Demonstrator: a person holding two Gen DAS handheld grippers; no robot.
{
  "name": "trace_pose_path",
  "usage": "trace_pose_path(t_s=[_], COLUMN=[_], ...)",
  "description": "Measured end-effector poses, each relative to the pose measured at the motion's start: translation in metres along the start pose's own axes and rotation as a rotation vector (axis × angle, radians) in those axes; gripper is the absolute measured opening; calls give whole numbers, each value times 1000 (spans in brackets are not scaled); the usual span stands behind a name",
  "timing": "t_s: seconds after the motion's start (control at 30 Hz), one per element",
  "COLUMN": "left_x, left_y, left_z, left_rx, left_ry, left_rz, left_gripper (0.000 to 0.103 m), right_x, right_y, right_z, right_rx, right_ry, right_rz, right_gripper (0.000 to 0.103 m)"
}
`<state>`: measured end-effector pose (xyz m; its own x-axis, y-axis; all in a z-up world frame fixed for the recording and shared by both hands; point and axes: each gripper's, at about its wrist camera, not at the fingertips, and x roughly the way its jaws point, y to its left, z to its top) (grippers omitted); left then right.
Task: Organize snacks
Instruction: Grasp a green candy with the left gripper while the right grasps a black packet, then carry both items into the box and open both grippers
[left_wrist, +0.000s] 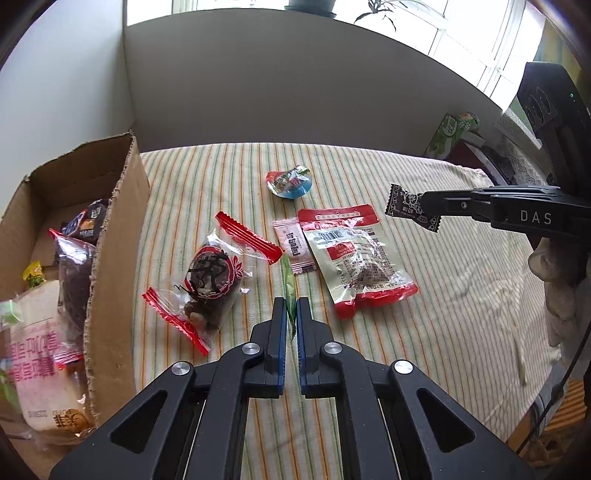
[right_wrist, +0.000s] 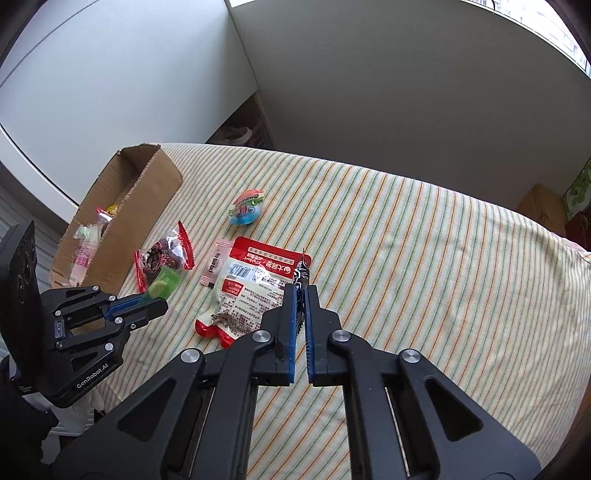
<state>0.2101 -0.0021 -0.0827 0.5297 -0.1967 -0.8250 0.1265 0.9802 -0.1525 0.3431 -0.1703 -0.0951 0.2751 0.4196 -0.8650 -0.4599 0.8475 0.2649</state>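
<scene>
My left gripper (left_wrist: 291, 314) is shut on a thin green candy packet (left_wrist: 288, 284), held above the striped cloth; it also shows in the right wrist view (right_wrist: 162, 286). My right gripper (right_wrist: 302, 291) is shut on a dark brown candy (right_wrist: 302, 273), seen from the left wrist view (left_wrist: 408, 208) held in the air at right. On the cloth lie a red-and-clear snack pouch (left_wrist: 360, 258), a small pink sachet (left_wrist: 293, 245), a clear red-edged pack with a dark snack (left_wrist: 212, 280) and a blue jelly cup (left_wrist: 290, 182). A cardboard box (left_wrist: 110, 266) stands at left, holding several snacks.
The table's striped cloth (right_wrist: 424, 258) runs wide to the right. A grey wall stands behind the table. A green carton (left_wrist: 445, 134) and dark clutter sit at the far right edge. A brown box (right_wrist: 541, 206) stands beyond the table's right end.
</scene>
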Motion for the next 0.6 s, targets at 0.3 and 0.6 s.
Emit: trace_pose_path(t_s=[0.3,0.6], left_x=[-52,-96], left_y=[29,83], left_z=[2,-11], left_rx=[-49,-109], left_ry=[-76,-132], left_rz=[21,108], left_gripper=[4,4], right_x=[-34,-17], right_y=[59,152], right_z=[15,34], right_rx=[-68,-170], right_ry=[-70,-61], right_rz=[117,222], right_gripper=[3,3])
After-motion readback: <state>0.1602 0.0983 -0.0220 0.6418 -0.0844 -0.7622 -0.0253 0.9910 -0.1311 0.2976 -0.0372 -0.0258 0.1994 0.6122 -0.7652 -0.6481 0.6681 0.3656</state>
